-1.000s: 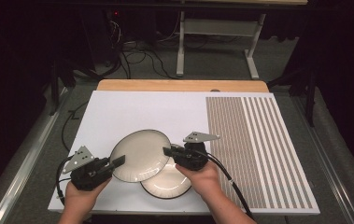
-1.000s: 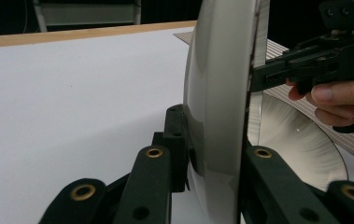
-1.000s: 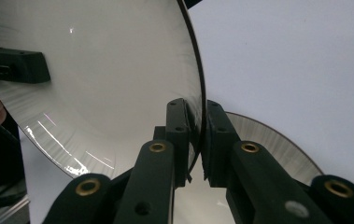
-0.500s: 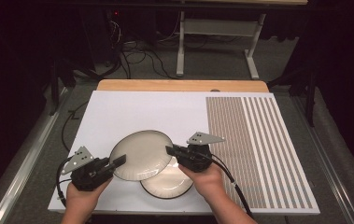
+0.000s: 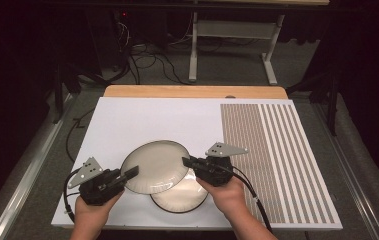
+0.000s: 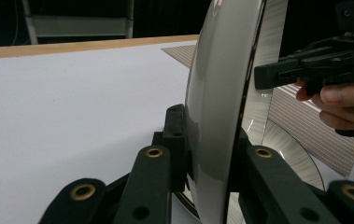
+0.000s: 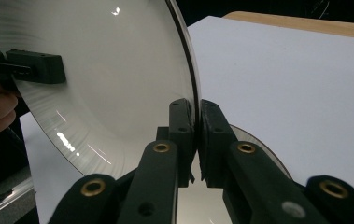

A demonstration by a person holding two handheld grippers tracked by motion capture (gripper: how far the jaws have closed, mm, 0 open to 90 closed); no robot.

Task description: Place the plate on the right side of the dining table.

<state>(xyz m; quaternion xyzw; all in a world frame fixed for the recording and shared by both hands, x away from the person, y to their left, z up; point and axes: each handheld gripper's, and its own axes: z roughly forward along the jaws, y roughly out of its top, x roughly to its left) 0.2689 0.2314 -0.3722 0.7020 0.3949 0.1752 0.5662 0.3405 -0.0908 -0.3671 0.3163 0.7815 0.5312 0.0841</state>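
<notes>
Your left gripper [image 5: 131, 172] clamps the upper plate [image 5: 154, 166] at its 9 o'clock rim; your right gripper [image 5: 189, 161] clamps 3 o'clock; lower plate [image 5: 182, 196] beneath.

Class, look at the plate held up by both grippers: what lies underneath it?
Under the raised plate a second plate rests on the white mat; its near part shows, while its far part is covered.
</notes>
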